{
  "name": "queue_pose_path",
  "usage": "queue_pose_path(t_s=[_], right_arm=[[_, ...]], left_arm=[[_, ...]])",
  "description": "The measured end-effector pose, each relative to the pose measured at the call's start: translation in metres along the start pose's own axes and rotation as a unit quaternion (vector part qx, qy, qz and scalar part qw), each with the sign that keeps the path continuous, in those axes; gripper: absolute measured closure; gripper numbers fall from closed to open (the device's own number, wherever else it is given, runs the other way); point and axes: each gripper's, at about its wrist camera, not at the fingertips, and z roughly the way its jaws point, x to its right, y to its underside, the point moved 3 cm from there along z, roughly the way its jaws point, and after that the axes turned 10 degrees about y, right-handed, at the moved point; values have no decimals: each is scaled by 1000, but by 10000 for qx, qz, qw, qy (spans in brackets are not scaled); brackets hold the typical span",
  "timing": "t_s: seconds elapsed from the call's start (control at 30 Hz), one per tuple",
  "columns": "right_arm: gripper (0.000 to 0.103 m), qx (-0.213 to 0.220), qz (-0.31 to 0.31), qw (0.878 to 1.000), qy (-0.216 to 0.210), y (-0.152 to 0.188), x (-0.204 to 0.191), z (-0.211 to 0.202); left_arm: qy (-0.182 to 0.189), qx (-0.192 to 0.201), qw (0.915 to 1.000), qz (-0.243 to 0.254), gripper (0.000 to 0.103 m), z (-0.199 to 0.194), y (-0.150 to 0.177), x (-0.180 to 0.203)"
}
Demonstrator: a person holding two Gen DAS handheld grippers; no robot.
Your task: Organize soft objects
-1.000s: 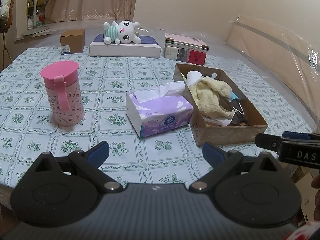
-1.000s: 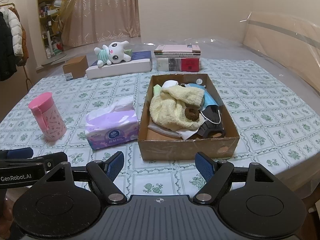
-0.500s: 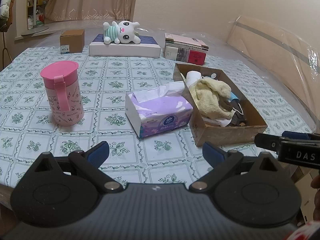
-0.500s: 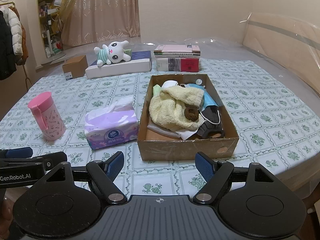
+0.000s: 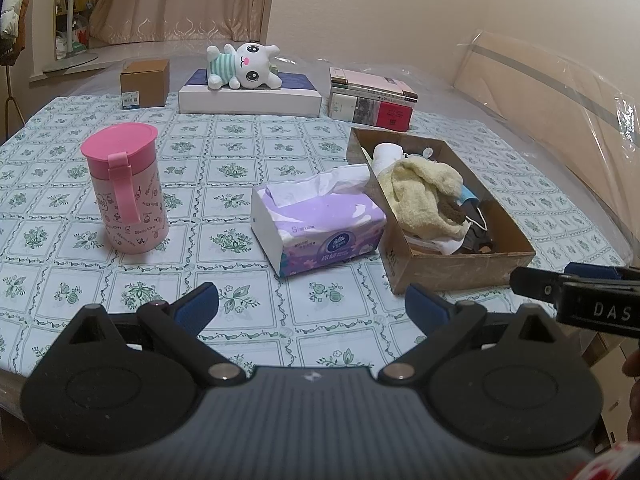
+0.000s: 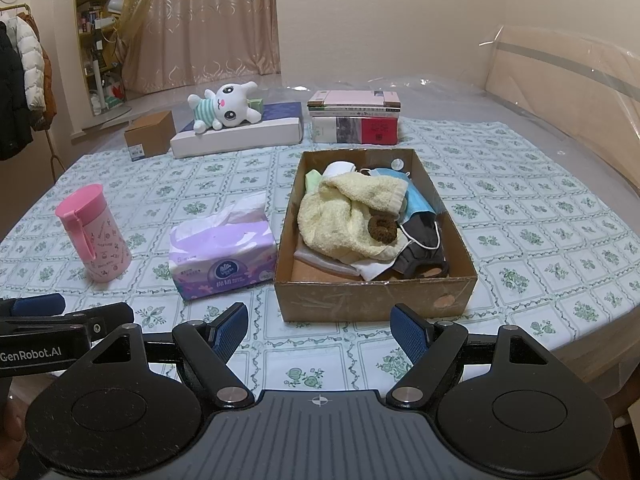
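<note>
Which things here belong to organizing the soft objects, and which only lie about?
Belong to the job:
cardboard box
yellow towel
face masks
plush toy
tissue pack

Lying about:
pink cup
books
small carton

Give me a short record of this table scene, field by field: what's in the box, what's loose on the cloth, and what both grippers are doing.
box: cardboard box, open top
in box: yellow towel, brown hair tie, blue mask, dark mask
beside box: tissue pack, then pink cup
far edge: plush bunny lying on flat white box; book stack
left gripper: open, empty
right gripper: open, empty
</note>
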Motion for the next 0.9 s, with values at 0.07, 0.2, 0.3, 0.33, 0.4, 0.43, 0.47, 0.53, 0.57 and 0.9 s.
queue_pose_path(t_s=[0.07,0.2,0.3,0.33,0.4,0.43,0.47,0.53,0.57,0.9], right_arm=[[25,2,-5,10000,-1,0,0,0],[25,5,-6,10000,1,0,1,0],[25,3,-7,10000,1,0,1,0],[25,4,-7,10000,-1,0,1,0],[25,3,-10,10000,1,0,1,0],[25,3,-9,10000,0,0,1,0],[25,-1,-10,10000,-2,-1,1,1],[25,3,-11,10000,2,0,1,0],[25,1,-8,10000,1,0,1,0],[25,-4,-6,10000,-1,0,2,1]], left_arm=[[-3,-6,10000,0,4,0,0,0],[-3,7,10000,-1,4,0,0,1],[-4,6,10000,-4,4,0,0,1],[-5,5,10000,-4,4,0,0,1],[-5,8,10000,-1,4,0,0,1],[-2,6,10000,-5,4,0,0,1],[4,4,10000,-7,4,0,0,1],[1,8,10000,-1,4,0,0,2],[-1,9,10000,-3,4,0,0,2],[42,57,10000,44,4,-2,1,2]])
